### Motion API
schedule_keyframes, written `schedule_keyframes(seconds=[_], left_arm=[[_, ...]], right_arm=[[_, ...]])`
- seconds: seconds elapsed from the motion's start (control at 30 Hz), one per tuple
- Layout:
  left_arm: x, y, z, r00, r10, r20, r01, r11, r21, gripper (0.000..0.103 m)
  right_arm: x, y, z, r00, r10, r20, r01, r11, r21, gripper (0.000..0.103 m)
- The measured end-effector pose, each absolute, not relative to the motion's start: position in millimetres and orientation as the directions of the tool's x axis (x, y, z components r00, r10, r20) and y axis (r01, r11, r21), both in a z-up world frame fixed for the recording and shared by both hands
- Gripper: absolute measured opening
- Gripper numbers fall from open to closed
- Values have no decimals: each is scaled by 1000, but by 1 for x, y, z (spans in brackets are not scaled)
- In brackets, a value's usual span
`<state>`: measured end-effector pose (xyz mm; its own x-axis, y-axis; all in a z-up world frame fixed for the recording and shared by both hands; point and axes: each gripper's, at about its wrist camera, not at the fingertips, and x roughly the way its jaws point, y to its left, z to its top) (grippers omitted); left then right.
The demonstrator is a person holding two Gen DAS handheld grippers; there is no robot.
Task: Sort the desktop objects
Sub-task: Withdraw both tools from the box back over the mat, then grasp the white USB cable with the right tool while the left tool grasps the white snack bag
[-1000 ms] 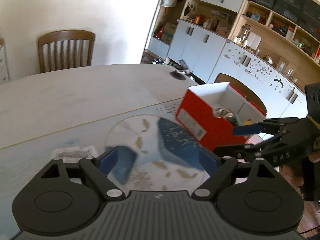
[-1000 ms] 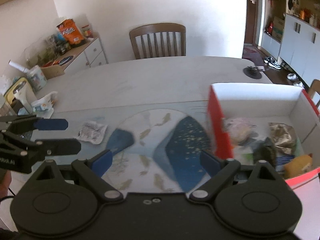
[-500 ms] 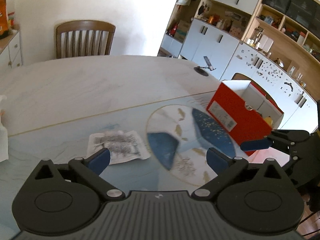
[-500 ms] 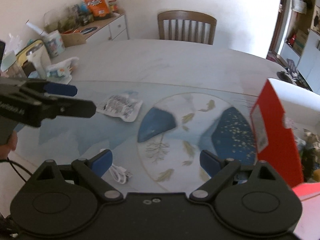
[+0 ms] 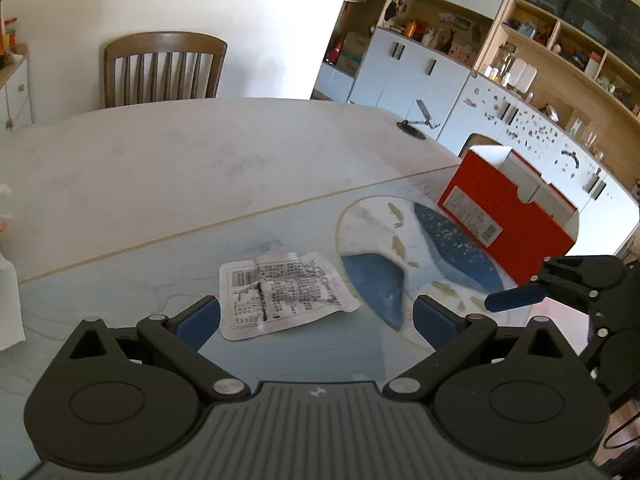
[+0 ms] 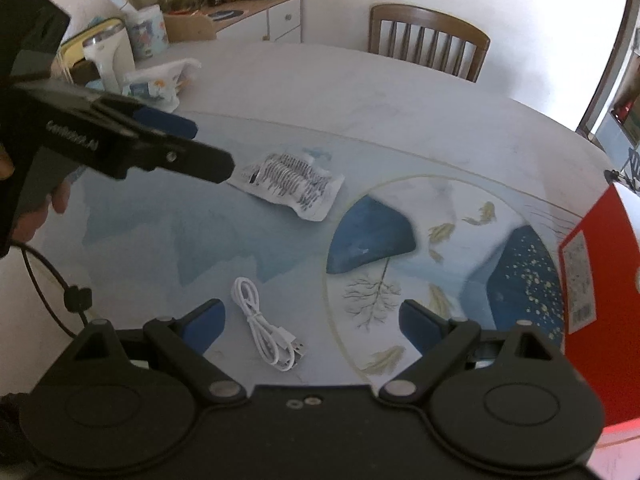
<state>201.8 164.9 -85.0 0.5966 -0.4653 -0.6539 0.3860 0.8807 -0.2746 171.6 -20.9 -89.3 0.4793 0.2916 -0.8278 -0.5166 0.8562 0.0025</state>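
Sorting is partly done by the look of it: the red box (image 5: 516,216) stands at the desk (image 5: 200,160) edge, while 2 items remain outside it, a flat printed packet (image 5: 284,292) and a coiled white cable (image 6: 268,332). The left hand-held gripper (image 5: 316,320) is spread and empty just short of the packet, whose long axis runs roughly across its jaws. The right hand-held gripper (image 6: 308,320) is spread and empty above the cable, whose coil runs lengthwise away from it, plugs nearest.

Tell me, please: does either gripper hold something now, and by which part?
Nothing is held. The left gripper is open above the white printed packet, without touching it. The right gripper is open over the white cable.
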Motion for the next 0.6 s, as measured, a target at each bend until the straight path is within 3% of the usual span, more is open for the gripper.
schedule_keyframes(seconds=[0.6], left_arm=[[246,131,-125,539,-513,-668,659,750,-45,103]], right_arm=[[173,9,-122,408,282,-868,-613,789,-32,72]])
